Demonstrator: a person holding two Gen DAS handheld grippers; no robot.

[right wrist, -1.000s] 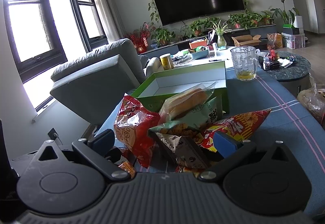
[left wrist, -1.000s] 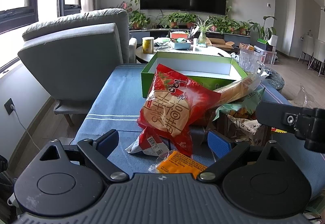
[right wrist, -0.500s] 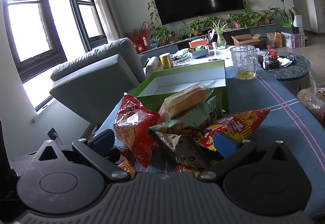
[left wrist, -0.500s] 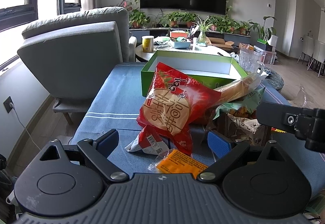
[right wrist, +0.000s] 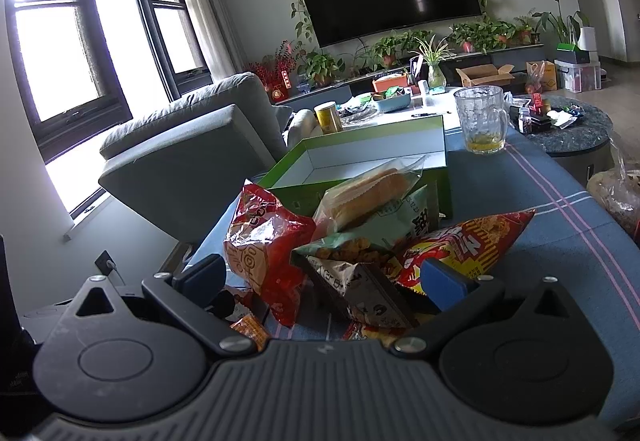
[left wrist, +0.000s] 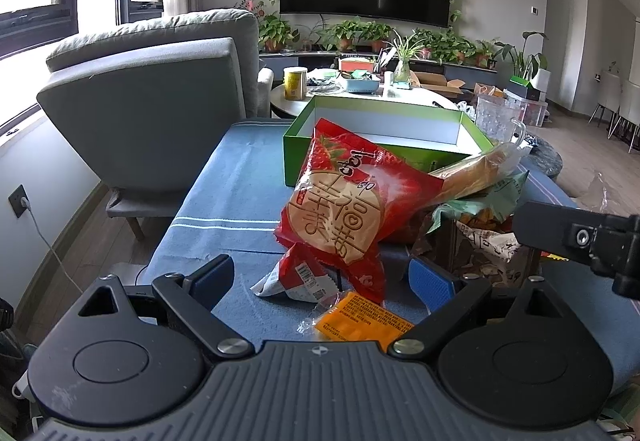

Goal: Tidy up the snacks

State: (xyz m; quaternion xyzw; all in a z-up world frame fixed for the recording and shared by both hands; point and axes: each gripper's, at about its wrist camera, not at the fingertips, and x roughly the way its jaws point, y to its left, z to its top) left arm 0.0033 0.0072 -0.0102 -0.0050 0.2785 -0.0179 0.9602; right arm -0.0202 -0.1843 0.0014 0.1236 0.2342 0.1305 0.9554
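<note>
A heap of snack packets lies on the blue-clothed table (left wrist: 224, 209). A red packet (left wrist: 352, 205) stands tilted at its front, with a small orange packet (left wrist: 362, 321) flat before it. Behind stands a green box (left wrist: 384, 137) with a white, bare inside. My left gripper (left wrist: 322, 279) is open, just short of the red packet and straddling the orange one. My right gripper (right wrist: 324, 277) is open too, fingers either side of a dark printed bag (right wrist: 360, 293). Around that bag lie the red packet (right wrist: 264, 245), wrapped bread (right wrist: 368, 193), a green bag (right wrist: 392, 221) and a red-yellow bag (right wrist: 464, 245).
A glass mug (right wrist: 482, 117) with a little yellow liquid stands right of the green box (right wrist: 372, 157). A grey armchair (left wrist: 152, 105) sits left of the table. A round side table (right wrist: 568, 129) and a cluttered coffee table lie beyond. A plastic bag (right wrist: 616, 193) rests at the far right.
Both grippers have barely shifted; the views stay almost the same. The snack heap and the box have not moved.
</note>
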